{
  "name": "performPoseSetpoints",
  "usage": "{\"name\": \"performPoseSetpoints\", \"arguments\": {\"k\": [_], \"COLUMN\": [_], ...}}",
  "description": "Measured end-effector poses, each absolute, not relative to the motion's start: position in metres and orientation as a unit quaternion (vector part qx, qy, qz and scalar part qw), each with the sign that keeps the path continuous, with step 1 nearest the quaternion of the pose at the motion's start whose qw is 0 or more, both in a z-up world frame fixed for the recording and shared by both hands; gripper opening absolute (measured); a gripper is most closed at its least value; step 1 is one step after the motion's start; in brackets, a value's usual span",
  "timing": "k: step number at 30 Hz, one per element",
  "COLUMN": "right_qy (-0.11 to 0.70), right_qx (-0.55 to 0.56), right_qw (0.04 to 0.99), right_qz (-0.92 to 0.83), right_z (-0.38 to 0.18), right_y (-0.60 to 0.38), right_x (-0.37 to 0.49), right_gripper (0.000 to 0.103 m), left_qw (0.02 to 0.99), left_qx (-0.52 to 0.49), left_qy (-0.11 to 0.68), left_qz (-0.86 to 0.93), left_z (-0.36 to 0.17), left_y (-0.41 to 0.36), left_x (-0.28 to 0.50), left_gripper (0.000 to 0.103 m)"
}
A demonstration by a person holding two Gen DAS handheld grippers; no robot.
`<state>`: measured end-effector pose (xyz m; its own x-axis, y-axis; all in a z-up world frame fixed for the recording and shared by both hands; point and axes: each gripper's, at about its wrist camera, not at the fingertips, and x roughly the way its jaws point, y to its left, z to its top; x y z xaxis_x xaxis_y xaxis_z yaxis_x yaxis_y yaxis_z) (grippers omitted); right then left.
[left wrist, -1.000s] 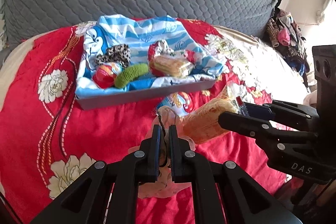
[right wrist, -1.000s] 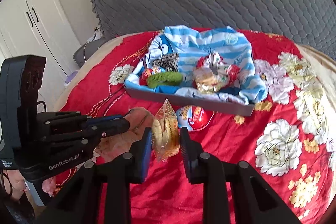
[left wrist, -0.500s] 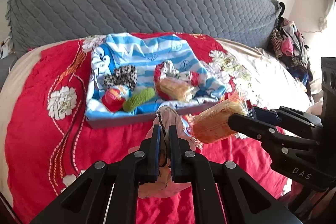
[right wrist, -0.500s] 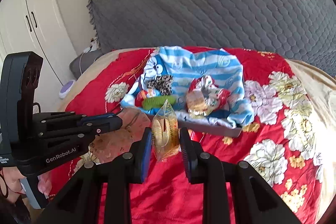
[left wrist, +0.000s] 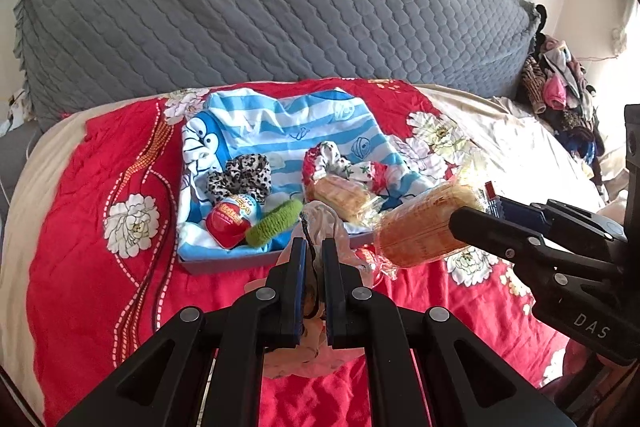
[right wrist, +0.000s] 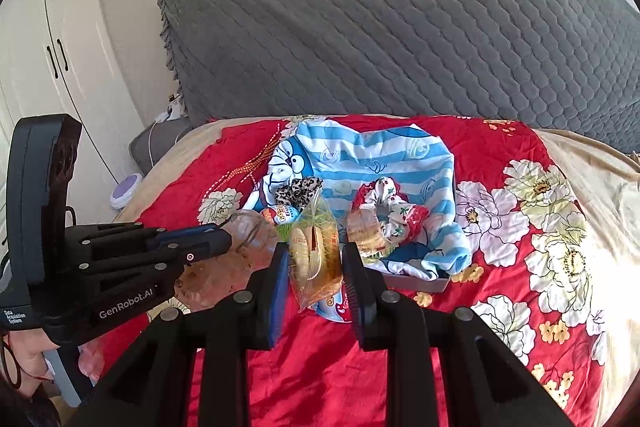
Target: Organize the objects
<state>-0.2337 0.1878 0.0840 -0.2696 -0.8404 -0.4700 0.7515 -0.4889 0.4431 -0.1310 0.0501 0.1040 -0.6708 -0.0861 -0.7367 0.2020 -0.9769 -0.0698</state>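
From the left wrist, the left gripper (left wrist: 314, 249) has its jaws together on a thin clear plastic bag (left wrist: 320, 223), held above the red floral bedspread (left wrist: 92, 291); "DAS" reads on the right gripper (left wrist: 476, 217) at right. From the right wrist, the right gripper's jaws are clamped on a clear cracker packet (right wrist: 316, 259); "GenRobot.AI" marks the left gripper at left. Beyond, the grey tray (right wrist: 420, 283), lined with blue striped cloth (right wrist: 384, 155), holds scrunchies, a red toy egg and another packet.
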Motion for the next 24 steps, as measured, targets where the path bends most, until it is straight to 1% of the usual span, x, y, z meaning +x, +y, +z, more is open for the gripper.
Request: {"name": "performPoseSetpoints", "arguments": {"k": [23, 24], "right_qy": [-0.063, -0.054], "right_qx": [0.328, 0.319], "right_qw": [0.499, 0.499], "right_qz": [-0.799, -0.804], "right_z": [0.095, 0.095], "right_y": [0.172, 0.171], "right_x": [-0.243, -0.244], "right_gripper": [0.027, 0.027], "left_qw": [0.114, 0.117], "left_qx": [0.390, 0.389], "left_qy": [0.072, 0.071], "left_qz": [-0.911, -0.911], "left_z": [0.111, 0.111], "left_y": [0.042, 0.041], "left_x": [-0.145, -0.146], "left_gripper": [0.008, 0.008]}}
